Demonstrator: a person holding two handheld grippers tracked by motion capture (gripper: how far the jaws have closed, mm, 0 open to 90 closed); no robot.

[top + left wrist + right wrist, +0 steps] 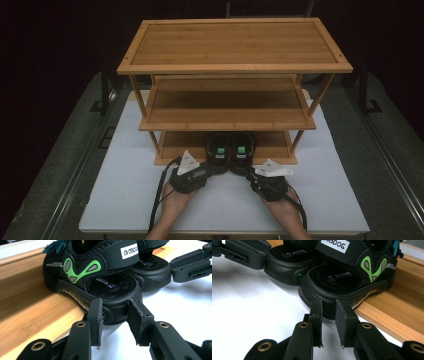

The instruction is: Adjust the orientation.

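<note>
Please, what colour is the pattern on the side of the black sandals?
Bright green with grey spots, on the left sandal; it shows best in the left gripper view.

Two black sandals (230,151) with green marks sit side by side, heels overhanging the bottom shelf (272,142).

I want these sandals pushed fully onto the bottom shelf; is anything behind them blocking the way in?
Nothing visible blocks them. The two black sandals with green markings sit half on the wooden rack's bottom shelf, heels over the white table. The shelf beside them looks bare; directly behind is shadowed.
</note>
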